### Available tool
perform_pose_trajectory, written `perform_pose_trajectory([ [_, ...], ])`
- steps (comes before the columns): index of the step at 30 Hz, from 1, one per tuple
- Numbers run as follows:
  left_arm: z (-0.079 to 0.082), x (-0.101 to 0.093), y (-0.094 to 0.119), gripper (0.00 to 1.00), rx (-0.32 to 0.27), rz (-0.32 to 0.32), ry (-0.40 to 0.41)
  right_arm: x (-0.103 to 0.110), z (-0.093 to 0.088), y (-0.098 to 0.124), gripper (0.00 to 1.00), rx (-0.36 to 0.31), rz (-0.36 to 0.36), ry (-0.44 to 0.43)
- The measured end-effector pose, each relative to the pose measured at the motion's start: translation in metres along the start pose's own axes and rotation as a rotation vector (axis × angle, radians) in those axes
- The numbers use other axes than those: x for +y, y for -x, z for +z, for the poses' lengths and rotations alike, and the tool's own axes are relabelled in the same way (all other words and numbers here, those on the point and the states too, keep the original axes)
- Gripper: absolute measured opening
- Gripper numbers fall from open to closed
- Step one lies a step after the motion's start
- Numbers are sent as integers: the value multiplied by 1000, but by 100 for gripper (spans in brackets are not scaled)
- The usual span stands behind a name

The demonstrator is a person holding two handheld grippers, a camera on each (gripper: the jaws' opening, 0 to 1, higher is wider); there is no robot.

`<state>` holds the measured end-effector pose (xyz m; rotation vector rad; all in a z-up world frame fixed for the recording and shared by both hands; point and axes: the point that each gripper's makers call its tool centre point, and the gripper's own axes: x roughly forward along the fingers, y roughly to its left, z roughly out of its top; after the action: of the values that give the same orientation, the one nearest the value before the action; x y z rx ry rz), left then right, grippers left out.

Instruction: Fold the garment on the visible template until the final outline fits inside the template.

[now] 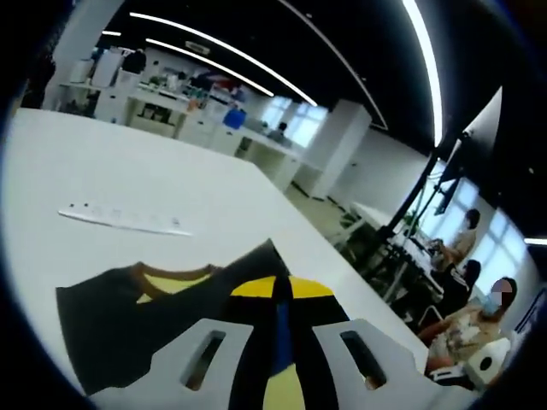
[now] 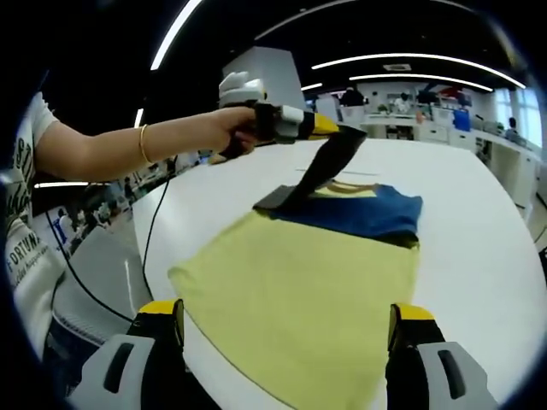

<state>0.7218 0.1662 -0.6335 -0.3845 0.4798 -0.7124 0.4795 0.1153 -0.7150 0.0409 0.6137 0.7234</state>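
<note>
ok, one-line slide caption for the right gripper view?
Left gripper lifts the dark sleeve of a yellow-and-blue T-shirt lying on a white table; right gripper open in the foreground.

Bright, even light falls from long ceiling strips (image 1: 224,53) above and ahead of both grippers; the white counter (image 1: 128,171) glares softly; shadows beneath the garment (image 2: 299,290) are faint; fisheye bending curves the edges; the left gripper view is slightly blurred; far windows (image 1: 295,120) wash out.
</note>
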Motion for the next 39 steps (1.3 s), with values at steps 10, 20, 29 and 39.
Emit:
perform_pose_trajectory([
  [10,-24,-19,-24,1,75,-22,-43,-6,-2,3,98,0,-15,-8],
  [20,-60,-16,-42,1,143,33,-94,-15,-1,8,98,-15,-37,-24],
  [29,-104,-24,-59,2,218,30,-133,-23,-1,15,98,-35,-59,-37],
  [39,-122,-39,-61,19,275,-93,-202,-23,-3,12,99,-35,-53,-46],
])
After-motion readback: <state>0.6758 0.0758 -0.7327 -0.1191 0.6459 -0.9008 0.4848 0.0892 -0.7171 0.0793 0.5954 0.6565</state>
